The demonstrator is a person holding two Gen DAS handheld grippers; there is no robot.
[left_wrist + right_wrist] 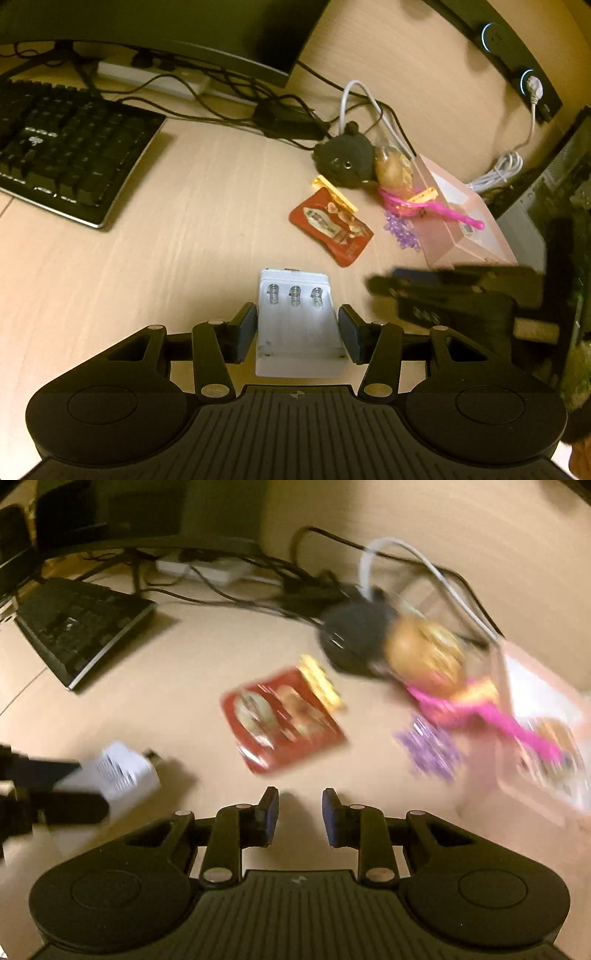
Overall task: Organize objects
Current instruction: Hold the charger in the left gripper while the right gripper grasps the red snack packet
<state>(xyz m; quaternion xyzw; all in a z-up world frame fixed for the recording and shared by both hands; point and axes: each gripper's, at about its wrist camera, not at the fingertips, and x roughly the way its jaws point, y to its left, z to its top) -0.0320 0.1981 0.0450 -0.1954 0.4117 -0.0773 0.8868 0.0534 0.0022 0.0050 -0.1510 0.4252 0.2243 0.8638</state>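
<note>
Looks to me like home office, though right view badly blurred: I see wooden table (207, 236), black keyboard (70, 155), monitor (155, 29) above, power strip (151, 81) amid tangled cables (221, 99).

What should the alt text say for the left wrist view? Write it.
The left gripper holds a white battery case, springs showing, above a wooden desk. Beyond lie a red snack packet, a pink box and a black keyboard.

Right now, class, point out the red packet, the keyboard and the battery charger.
Red packet (331, 229): left wrist view, middle of its printed face.
Keyboard (62, 147): left wrist view, on its keys.
Battery charger (299, 325): left wrist view, on its open bay below the springs.
</note>
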